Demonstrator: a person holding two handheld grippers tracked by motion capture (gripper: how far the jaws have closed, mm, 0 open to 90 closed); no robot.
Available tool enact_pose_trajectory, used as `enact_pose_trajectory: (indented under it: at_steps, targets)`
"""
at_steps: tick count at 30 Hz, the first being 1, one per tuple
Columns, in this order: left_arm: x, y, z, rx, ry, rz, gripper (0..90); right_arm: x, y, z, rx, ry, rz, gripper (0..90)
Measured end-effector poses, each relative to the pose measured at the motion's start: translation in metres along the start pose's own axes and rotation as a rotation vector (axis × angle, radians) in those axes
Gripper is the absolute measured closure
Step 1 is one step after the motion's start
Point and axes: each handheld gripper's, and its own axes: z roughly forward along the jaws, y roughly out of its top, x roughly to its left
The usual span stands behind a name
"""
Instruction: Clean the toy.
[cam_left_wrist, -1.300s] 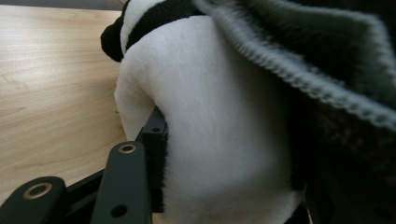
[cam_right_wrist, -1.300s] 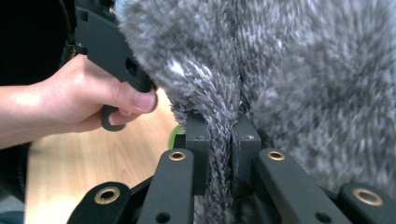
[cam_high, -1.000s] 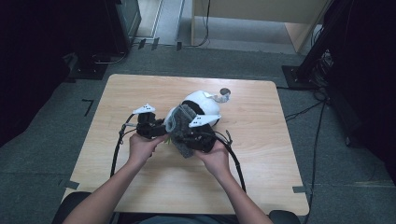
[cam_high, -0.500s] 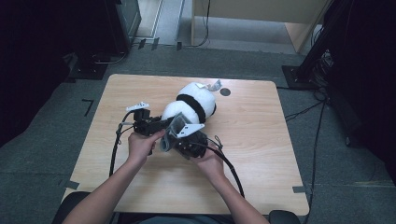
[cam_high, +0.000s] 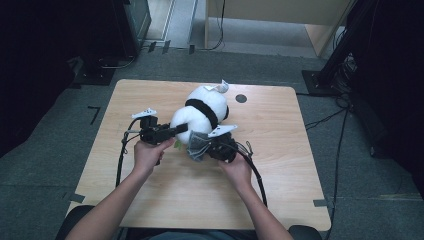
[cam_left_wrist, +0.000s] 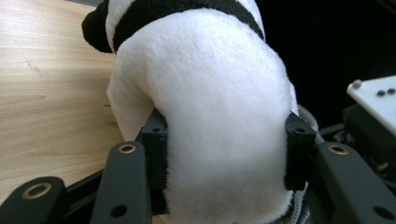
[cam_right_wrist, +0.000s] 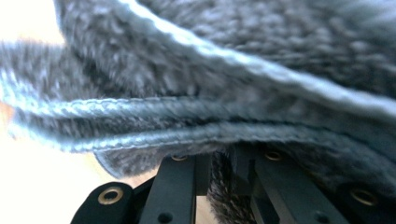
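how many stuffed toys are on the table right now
1: a white and black plush panda lying mid-table, its near white end squeezed between the left gripper jaws. The right gripper pinches a grey knitted cloth beside it, no toy.

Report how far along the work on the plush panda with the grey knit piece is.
Done: the left gripper has its jaws clamped on the plush panda's white body, and the right gripper is shut on the grey knit piece. In hand: the knit piece is held at the panda's near end. Left: it is not on the panda yet.
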Motion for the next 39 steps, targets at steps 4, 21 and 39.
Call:
enact_pose_trajectory:
  at_steps: [4,21,39]
  targets:
    - [0.002,0.001,-0.001,0.003,0.010,0.010,49.8,-0.013,-0.001,-0.013,-0.014,-0.038,0.024,83.1]
    - [-0.006,-0.006,0.008,0.041,0.006,0.024,49.7,-0.004,0.026,-0.069,-0.278,0.111,0.101,83.1]
    - [-0.013,-0.009,0.010,0.051,-0.009,-0.040,50.0,0.046,0.022,-0.021,-0.283,0.120,-0.052,83.9]
